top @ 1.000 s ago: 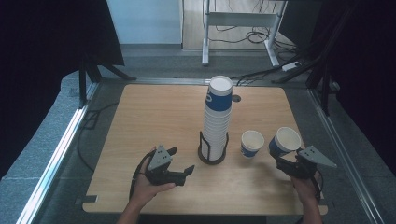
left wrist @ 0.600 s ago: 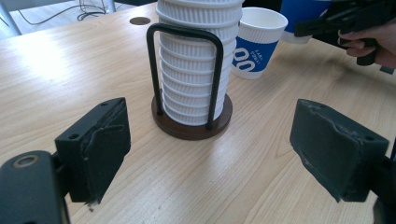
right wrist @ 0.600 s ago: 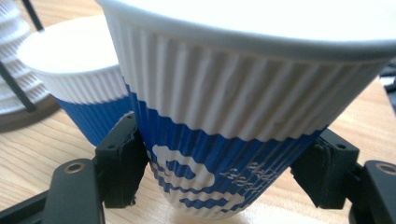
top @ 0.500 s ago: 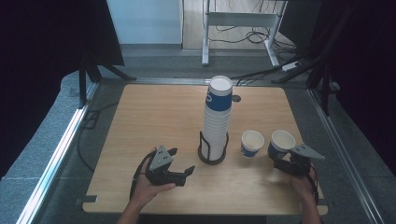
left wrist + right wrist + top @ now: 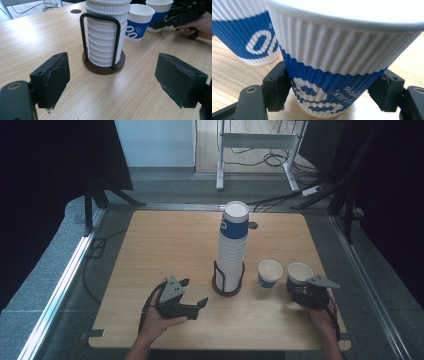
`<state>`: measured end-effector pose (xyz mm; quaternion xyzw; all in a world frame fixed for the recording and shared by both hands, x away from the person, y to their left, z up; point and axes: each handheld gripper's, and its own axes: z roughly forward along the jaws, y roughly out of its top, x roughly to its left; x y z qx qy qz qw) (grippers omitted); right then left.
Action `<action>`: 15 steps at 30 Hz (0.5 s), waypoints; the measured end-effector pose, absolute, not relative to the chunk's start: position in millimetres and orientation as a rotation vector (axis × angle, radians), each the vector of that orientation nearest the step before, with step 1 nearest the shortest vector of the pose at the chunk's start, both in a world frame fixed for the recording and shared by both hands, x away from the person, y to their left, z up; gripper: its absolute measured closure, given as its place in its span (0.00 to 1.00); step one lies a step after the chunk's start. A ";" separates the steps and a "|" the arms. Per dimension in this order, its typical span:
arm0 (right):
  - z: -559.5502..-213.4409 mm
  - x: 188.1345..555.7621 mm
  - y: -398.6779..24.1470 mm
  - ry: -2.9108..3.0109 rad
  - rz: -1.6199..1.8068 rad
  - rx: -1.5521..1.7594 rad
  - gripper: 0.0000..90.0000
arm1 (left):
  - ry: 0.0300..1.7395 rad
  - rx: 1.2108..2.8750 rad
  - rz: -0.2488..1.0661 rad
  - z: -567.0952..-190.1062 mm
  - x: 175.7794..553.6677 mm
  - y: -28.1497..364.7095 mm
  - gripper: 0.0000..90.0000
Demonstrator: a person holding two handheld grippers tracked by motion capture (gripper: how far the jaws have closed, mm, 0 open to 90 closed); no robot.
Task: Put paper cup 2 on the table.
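A light wooden table (image 5: 165,245) with rounded corners and a small round hole (image 5: 252,225) near its far edge stands on grey carpet (image 5: 65,250). Dark curtains (image 5: 45,175) hang at both sides. Beyond it, a white metal table frame (image 5: 260,140) stands on pale flooring, with black cables (image 5: 272,156) and a white power strip (image 5: 314,191) lying nearby.

claws: black, blocky pads (image 5: 53,80) | grey three-cornered plates | black cables

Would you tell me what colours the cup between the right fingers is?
Cup: white above, blue below with white lettering; right gripper view shows it best.
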<state>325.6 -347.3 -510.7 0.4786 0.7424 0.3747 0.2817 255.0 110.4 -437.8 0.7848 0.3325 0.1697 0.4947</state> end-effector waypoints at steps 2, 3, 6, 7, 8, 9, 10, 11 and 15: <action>-511.9 326.0 -347.7 1.995 1.003 1.283 0.29 | 0.808 1.903 0.412 -438.4 255.3 109.9 0.14; -512.0 326.2 -347.9 1.995 1.002 1.287 0.29 | 0.808 1.904 0.410 -438.6 255.4 109.8 0.14; -513.3 327.0 -347.9 2.011 0.990 1.292 0.27 | 0.807 1.910 0.409 -439.4 255.7 109.3 0.15; -513.5 327.3 -347.6 2.010 0.984 1.297 0.24 | 0.806 1.910 0.409 -439.5 255.5 109.1 0.15; -513.5 327.5 -347.6 2.007 0.985 1.304 0.20 | 0.806 1.911 0.408 -439.4 255.3 109.0 0.15; -513.5 327.6 -348.0 2.004 0.992 1.317 0.17 | 0.805 1.911 0.408 -439.3 255.1 109.0 0.15; -513.2 327.1 -348.6 2.005 0.997 1.324 0.15 | 0.804 1.910 0.407 -439.1 254.9 109.1 0.15; -512.5 325.9 -348.9 1.992 0.995 1.326 0.14 | 0.804 1.910 0.408 -439.0 254.7 109.4 0.15; -502.9 314.0 -354.5 1.917 1.058 1.337 0.12 | 0.803 1.906 0.405 -438.1 254.6 109.4 0.15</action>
